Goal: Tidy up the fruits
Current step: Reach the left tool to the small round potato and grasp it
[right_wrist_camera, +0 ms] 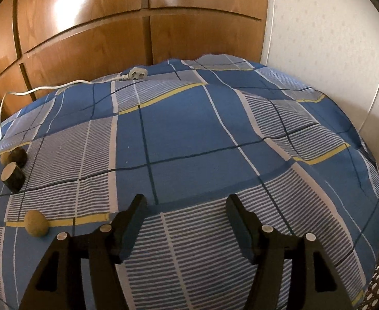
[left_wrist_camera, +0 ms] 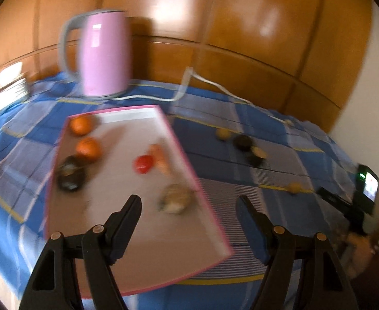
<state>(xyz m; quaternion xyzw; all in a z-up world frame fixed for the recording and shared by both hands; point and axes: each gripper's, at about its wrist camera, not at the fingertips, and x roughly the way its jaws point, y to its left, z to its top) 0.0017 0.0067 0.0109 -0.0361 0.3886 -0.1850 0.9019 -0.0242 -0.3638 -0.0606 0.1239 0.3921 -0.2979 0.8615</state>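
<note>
Left gripper (left_wrist_camera: 189, 206) hangs tilted down over the near end of the pink-edged tray (left_wrist_camera: 210, 222), jaws apart, nothing between them; on the tray, near to far: a blurred brownish fruit (left_wrist_camera: 175, 197), a dark item (left_wrist_camera: 69, 177), a red fruit (left_wrist_camera: 143, 164) and two oranges (left_wrist_camera: 87, 148). Right gripper (right_wrist_camera: 185, 214) points down at bare checked cloth (right_wrist_camera: 189, 134), jaws apart and empty. Loose on the cloth: a tan round fruit (right_wrist_camera: 35, 223), then two dark cut pieces (right_wrist_camera: 13, 177); pink kettle (left_wrist_camera: 104, 54) stands beyond the tray.

Warm indoor light glares off the glossy wardrobe doors (left_wrist_camera: 215, 25). The left wrist view is motion-blurred throughout; the right is sharp. Fisheye bending darkens both edges.
</note>
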